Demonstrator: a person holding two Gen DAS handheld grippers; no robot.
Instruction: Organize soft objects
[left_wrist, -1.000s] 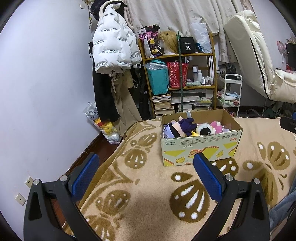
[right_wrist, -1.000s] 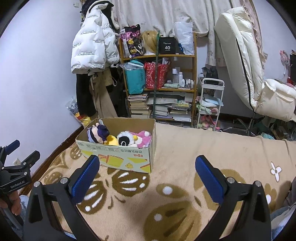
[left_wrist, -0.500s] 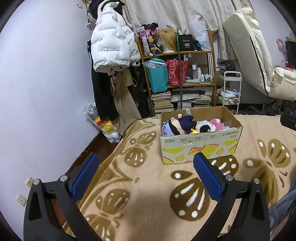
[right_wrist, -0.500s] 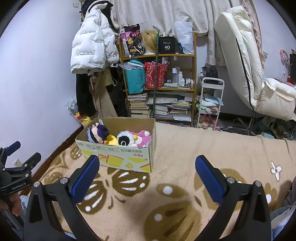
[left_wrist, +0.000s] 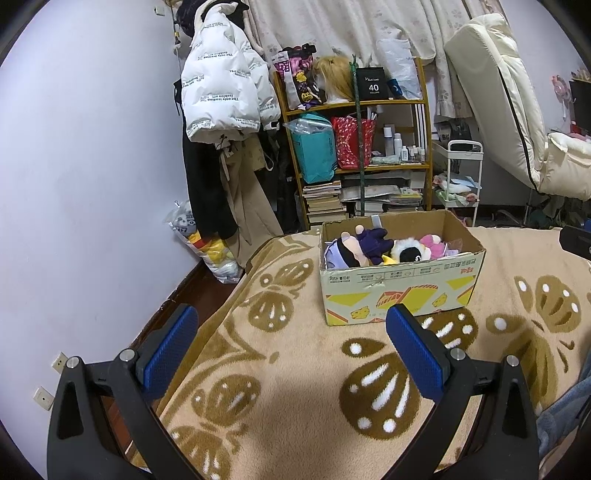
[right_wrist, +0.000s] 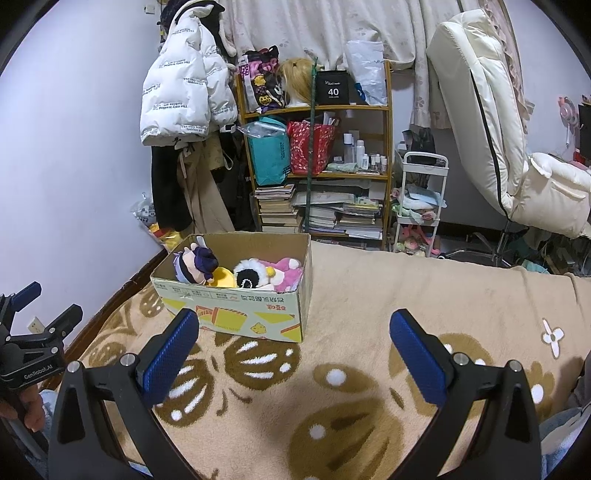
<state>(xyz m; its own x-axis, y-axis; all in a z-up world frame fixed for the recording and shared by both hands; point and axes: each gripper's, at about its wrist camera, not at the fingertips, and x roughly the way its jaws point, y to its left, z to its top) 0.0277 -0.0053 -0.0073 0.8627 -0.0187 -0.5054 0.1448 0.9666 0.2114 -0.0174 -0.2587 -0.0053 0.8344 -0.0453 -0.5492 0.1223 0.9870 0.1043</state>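
Observation:
A cardboard box (left_wrist: 402, 288) (right_wrist: 236, 310) stands on the tan patterned blanket (left_wrist: 295, 369) (right_wrist: 369, 295). Inside it lie several plush toys: a purple-hatted doll (left_wrist: 364, 245) (right_wrist: 195, 264), a black-and-white round plush (left_wrist: 408, 253) (right_wrist: 249, 275) and a pink plush (left_wrist: 434, 243) (right_wrist: 284, 273). My left gripper (left_wrist: 291, 343) hovers open in front of the box, nothing between its blue pads. My right gripper (right_wrist: 295, 349) is open too, just right of the box's front, holding nothing. The left gripper (right_wrist: 40, 314) also shows at the right wrist view's left edge, in a hand.
A wooden shelf (left_wrist: 354, 155) (right_wrist: 317, 162) with books and bags stands beyond the bed. A white puffer jacket (left_wrist: 221, 88) (right_wrist: 184, 88) hangs on the wall. A white trolley (right_wrist: 421, 206) and a cream reclining chair (right_wrist: 498, 129) are at the right.
The left gripper's view has tilted slightly, so the box sits a little higher in frame. The right gripper has hardly moved. Both stay open and hold nothing.

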